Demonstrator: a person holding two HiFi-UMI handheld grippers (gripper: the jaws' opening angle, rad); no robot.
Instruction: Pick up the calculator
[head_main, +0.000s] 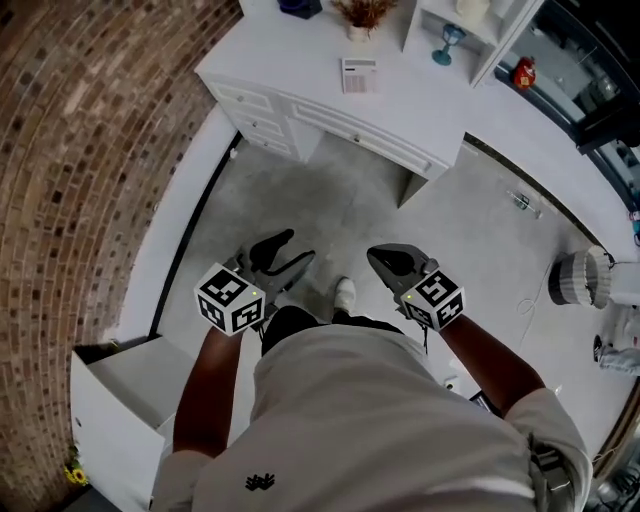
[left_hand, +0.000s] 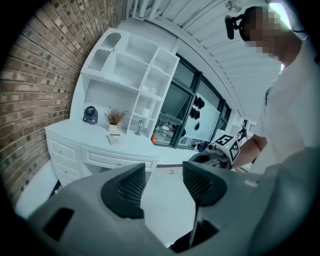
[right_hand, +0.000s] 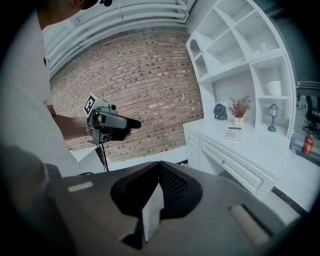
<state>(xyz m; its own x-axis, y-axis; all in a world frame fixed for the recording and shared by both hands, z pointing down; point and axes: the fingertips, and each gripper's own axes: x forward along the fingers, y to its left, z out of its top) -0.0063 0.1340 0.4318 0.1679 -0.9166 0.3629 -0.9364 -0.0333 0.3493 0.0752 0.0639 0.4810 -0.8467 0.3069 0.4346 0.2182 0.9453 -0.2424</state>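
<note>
Two grippers are held low in the head view, well apart from the calculator (head_main: 359, 75) on the white desk (head_main: 300, 50), so the approach is judged the step in hand, desk yet to be reached. Left gripper view: the left gripper (left_hand: 162, 172) is spread wide, empty. Right gripper view: the right gripper (right_hand: 159, 167) is pinched together, empty; no writing is readable.
</note>
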